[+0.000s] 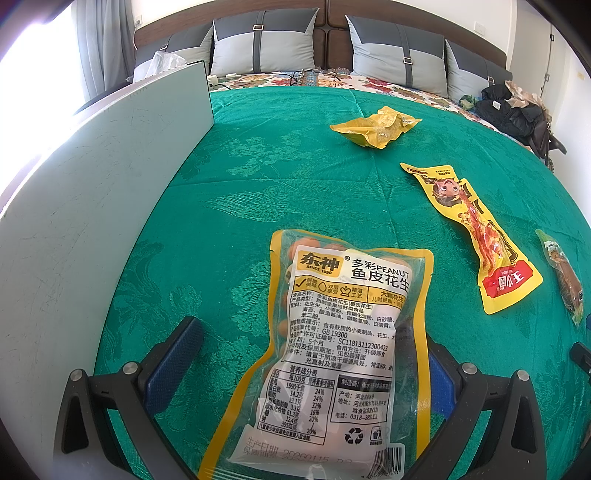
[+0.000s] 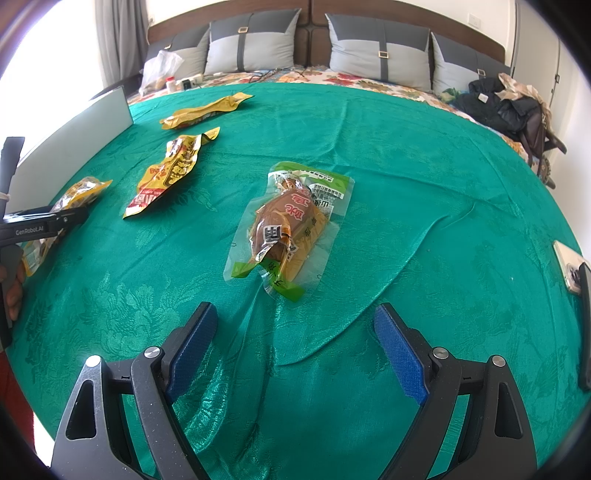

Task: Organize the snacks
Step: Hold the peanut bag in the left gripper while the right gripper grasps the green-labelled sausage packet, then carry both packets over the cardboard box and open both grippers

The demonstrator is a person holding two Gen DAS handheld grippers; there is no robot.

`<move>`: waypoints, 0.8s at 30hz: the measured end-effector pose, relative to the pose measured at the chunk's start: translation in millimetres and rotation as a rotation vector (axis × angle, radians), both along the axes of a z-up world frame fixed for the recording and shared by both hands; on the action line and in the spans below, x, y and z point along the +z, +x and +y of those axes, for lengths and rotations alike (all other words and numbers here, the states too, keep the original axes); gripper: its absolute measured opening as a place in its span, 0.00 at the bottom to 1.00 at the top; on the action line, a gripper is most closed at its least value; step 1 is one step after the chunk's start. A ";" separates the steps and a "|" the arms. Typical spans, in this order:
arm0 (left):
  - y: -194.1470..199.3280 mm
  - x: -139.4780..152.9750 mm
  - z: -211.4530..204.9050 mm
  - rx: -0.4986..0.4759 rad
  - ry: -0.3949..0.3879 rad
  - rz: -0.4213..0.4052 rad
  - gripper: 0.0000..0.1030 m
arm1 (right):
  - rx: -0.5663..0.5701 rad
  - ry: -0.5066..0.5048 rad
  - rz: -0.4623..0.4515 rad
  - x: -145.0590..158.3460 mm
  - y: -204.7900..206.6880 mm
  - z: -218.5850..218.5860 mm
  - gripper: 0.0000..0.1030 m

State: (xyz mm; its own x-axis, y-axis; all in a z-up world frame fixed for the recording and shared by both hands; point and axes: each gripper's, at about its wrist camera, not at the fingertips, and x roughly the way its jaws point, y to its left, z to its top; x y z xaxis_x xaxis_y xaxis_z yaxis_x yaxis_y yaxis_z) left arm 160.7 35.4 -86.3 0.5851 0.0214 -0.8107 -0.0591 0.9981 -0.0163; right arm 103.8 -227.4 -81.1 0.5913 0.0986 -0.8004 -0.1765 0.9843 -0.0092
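A home bedroom: a bed (image 2: 369,122) with a green cover, grey pillows (image 2: 251,44) lined against a padded brown headboard (image 2: 310,33), curtains (image 2: 118,37) by a bright window, clothes (image 2: 506,107) heaped at one side

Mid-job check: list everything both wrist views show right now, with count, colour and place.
peanut packet: one, yellow-edged clear, between the left gripper's fingers
crumpled wrapper: one, yellow, far on the cloth
long pouch: one, yellow and red, mid cloth
green-edged packet: one, clear with brown food, ahead of the right gripper
tablecloth: one, green, covering the table
white board: one, standing along the cloth's left edge
pillows: four, grey, against the headboard
dark clothing: a pile, far right on the bed
phone: one, pale, right cloth edge
left gripper: black with blue pads, jaws wide
right gripper: black with blue pads, open, empty
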 end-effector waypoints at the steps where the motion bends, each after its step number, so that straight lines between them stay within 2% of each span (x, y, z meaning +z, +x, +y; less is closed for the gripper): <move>1: 0.0 0.0 0.1 0.000 0.000 0.000 1.00 | -0.006 0.027 -0.007 1.0 -0.1 -2.1 0.85; 3: -0.1 0.1 -0.1 0.000 0.000 0.000 1.00 | -0.041 0.095 -0.006 5.6 2.0 -10.8 0.85; 6: 1.3 0.1 0.2 0.003 0.000 0.005 1.00 | -0.098 0.167 0.045 12.7 16.7 -12.9 0.85; 9: 9.8 1.5 -1.1 0.012 -0.002 0.076 1.00 | -0.099 0.096 0.094 19.6 44.9 7.4 0.85; 11: 16.6 2.9 -2.2 0.005 -0.007 0.155 1.00 | -0.089 0.009 0.219 8.1 72.1 24.7 0.85; 12: 17.6 4.8 -2.2 0.003 -0.010 0.174 0.94 | -0.080 -0.030 0.268 1.6 82.6 32.0 0.85; 13: 15.4 9.9 -3.6 -0.013 -0.012 0.158 0.67 | -0.077 -0.078 0.248 3.5 87.2 35.8 0.75; 14: 13.3 15.1 -7.2 -0.043 0.003 0.147 0.54 | -0.085 -0.070 0.241 7.6 88.1 36.1 0.58; 15: 12.2 16.1 -9.1 -0.070 0.009 0.167 0.51 | -0.106 -0.064 0.242 13.9 86.4 34.7 0.38; 16: 8.7 16.9 -7.9 -0.095 -0.019 0.171 0.50 | -0.112 -0.054 0.241 20.7 82.1 33.6 0.31; 19: -8.3 22.0 -2.4 -0.110 -0.076 0.148 0.50 | -0.089 0.059 0.221 40.5 59.3 24.4 0.29; 22: -31.7 35.8 6.5 -0.093 -0.202 0.104 0.50 | -0.093 0.173 0.181 57.7 32.2 12.3 0.29; 24: -47.0 49.2 10.0 -0.089 -0.247 0.074 0.50 | -0.101 0.247 0.167 62.6 17.5 5.0 0.29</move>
